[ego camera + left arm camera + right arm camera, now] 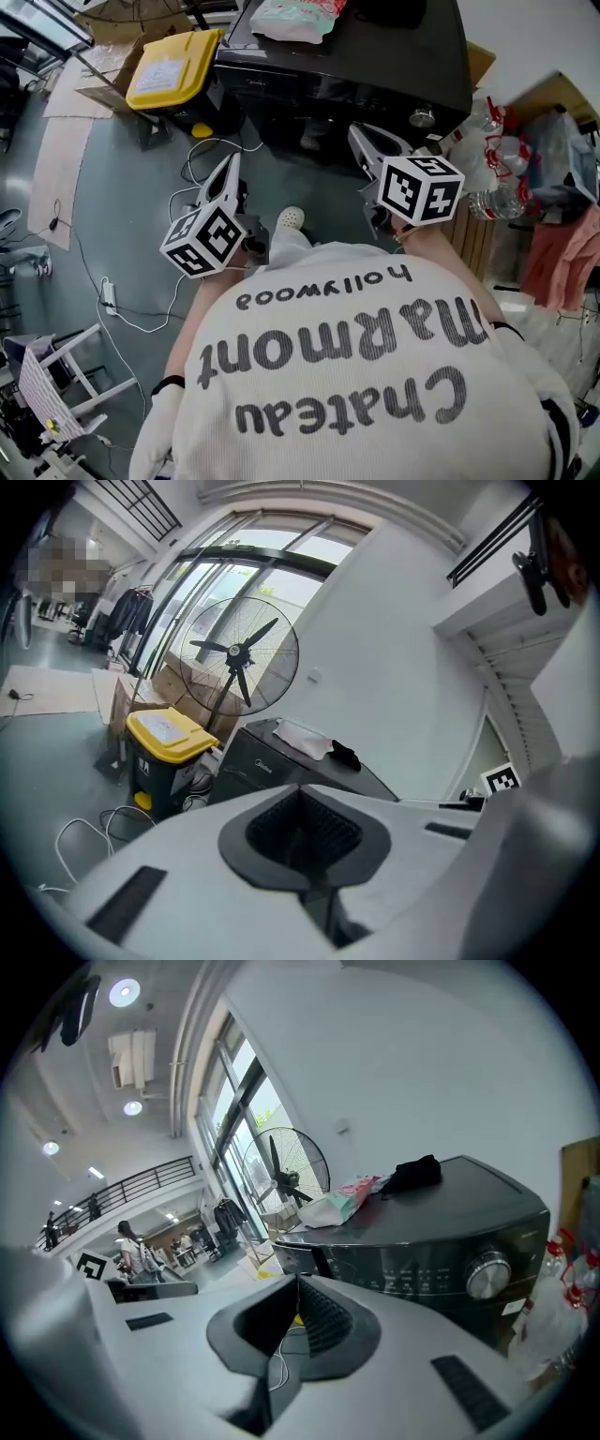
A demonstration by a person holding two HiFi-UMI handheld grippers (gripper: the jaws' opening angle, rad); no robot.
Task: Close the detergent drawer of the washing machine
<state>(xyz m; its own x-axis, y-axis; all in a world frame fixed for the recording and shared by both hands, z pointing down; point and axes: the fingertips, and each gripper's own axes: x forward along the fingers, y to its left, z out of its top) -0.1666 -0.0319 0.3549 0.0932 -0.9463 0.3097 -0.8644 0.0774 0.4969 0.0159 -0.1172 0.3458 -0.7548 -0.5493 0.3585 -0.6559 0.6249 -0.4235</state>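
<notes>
Left gripper [231,167] and right gripper [364,136] hover before the washer [375,66] — both sets of fingers pressed together, empty — neither touching it.

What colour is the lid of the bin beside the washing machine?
Yellow: the flat plastic lid shows best in the left gripper view.

Yellow-lidded bin [173,70], far left, beside cardboard boxes [103,66]. Floor fan [239,658] behind the bin. White cables [141,319] on floor, left. Plastic bottles [492,169] and pink cloth [562,253], right.
</notes>
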